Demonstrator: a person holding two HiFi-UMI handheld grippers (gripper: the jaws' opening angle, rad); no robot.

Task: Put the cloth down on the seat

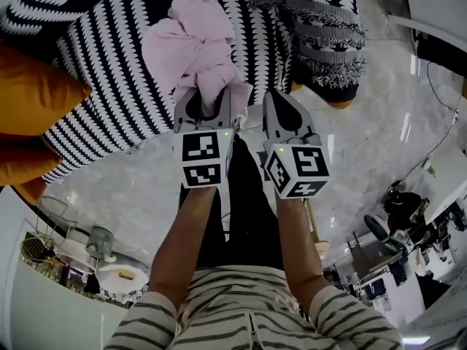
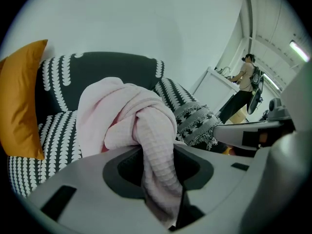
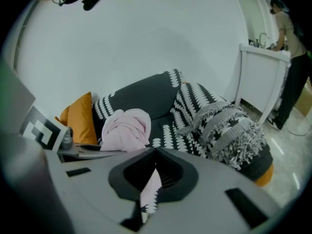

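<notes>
A pink waffle-weave cloth (image 1: 193,42) hangs bunched from my left gripper (image 1: 211,102), whose jaws are shut on a twisted fold of it (image 2: 158,179). It is held over the black-and-white patterned armchair seat (image 1: 109,71). In the right gripper view, the cloth (image 3: 126,126) shows in front of the chair's seat (image 3: 168,130). My right gripper (image 1: 287,115) is just right of the left one, with its jaws shut and nothing between them (image 3: 148,194).
An orange cushion (image 1: 29,100) leans at the chair's left side. A fringed black-and-white throw (image 1: 325,42) lies over the right arm. Marble floor (image 1: 365,137) spreads below. A person (image 3: 290,43) stands at a white counter (image 3: 258,77) far right.
</notes>
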